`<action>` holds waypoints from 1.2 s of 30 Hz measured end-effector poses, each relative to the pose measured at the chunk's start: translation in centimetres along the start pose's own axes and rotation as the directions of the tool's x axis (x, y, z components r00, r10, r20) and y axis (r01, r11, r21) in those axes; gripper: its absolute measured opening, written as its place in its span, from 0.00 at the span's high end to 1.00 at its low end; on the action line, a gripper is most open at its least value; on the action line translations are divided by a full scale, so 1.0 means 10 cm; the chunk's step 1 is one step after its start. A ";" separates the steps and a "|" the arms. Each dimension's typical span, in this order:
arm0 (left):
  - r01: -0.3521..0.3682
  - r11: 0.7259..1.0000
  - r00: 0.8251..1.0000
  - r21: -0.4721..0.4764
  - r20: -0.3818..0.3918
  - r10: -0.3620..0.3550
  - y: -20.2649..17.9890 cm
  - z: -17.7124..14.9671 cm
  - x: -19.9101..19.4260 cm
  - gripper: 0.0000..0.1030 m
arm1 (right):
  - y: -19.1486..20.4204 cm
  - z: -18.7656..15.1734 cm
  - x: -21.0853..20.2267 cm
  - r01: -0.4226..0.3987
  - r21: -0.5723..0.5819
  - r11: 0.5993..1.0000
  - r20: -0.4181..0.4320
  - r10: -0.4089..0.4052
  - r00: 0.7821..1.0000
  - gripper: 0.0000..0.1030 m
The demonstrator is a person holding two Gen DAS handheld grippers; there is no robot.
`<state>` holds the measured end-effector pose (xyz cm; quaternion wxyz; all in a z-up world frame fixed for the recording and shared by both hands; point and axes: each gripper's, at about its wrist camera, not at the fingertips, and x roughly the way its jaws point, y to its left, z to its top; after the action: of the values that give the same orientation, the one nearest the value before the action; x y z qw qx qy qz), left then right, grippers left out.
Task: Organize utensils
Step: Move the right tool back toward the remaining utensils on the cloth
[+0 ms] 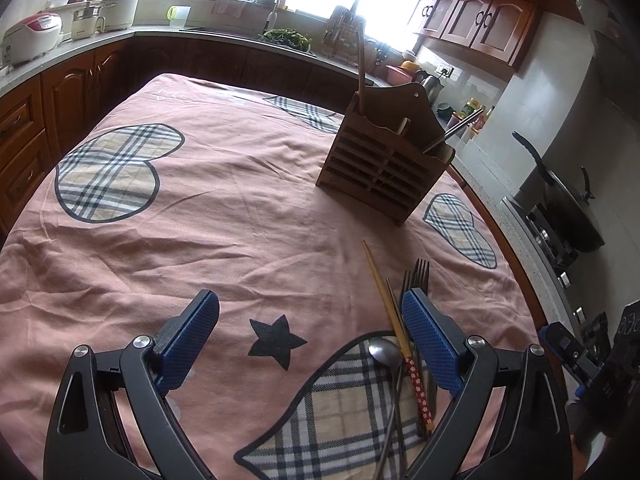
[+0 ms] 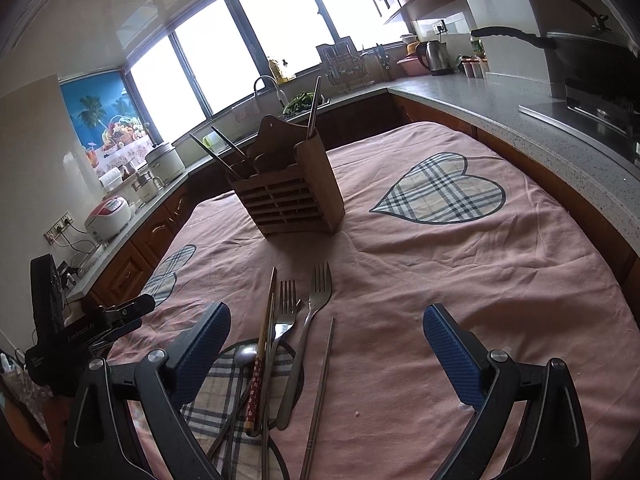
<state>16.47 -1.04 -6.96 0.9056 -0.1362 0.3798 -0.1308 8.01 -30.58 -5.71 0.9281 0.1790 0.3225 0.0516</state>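
Both grippers are seen spread wide and empty: the left gripper (image 1: 310,330) and the right gripper (image 2: 326,338) are held low over the pink cloth (image 1: 224,208), nothing between the pads.

Risks, left to right from the wooden caddy (image 2: 286,196) as landmark:
- Nearer than the caddy and to the left, a spoon (image 2: 245,354), a red-patterned chopstick (image 2: 260,360) and two forks (image 2: 316,300) lie overlapped in a pile. A grip on one piece is judged likely to drag or lift its neighbour.
- Just right of the pile, a single metal chopstick (image 2: 322,392) lies apart (thin and smooth); slipping or rolling from the pads is probable.
- The caddy already holds chopsticks leaning outward; an insertion could knock these, or tip the caddy on the wrinkled cloth.

Behind the caddy, kitchen counter, sink and bright windows are noted; a wok (image 2: 592,60) stands to its right.
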 end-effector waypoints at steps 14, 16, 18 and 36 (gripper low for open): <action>0.012 1.000 0.998 0.003 -0.065 -0.012 -0.03 0.03 0.27 0.08 | 0.05 -0.09 0.28 0.036 -0.047 0.998 -0.085 -0.040 0.996 0.22; 0.010 1.000 0.997 0.011 -0.081 -0.009 -0.06 0.06 0.36 0.08 | 0.03 -0.12 0.36 0.035 -0.038 0.999 -0.116 -0.039 0.992 0.29; 0.019 1.000 0.995 0.022 -0.098 -0.017 -0.12 0.10 0.46 0.08 | 0.02 -0.15 0.42 0.037 -0.038 0.999 -0.137 -0.042 0.990 0.35; 0.028 0.990 0.968 0.142 -0.251 0.008 -0.59 0.46 1.46 0.50 | 0.04 -0.20 0.81 0.019 -0.081 0.997 -0.255 -0.040 0.966 0.64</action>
<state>28.88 -10.86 -11.36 0.8571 -0.0548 0.4800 -0.1788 13.14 -27.96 -11.68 0.8854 0.1298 0.4403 0.0730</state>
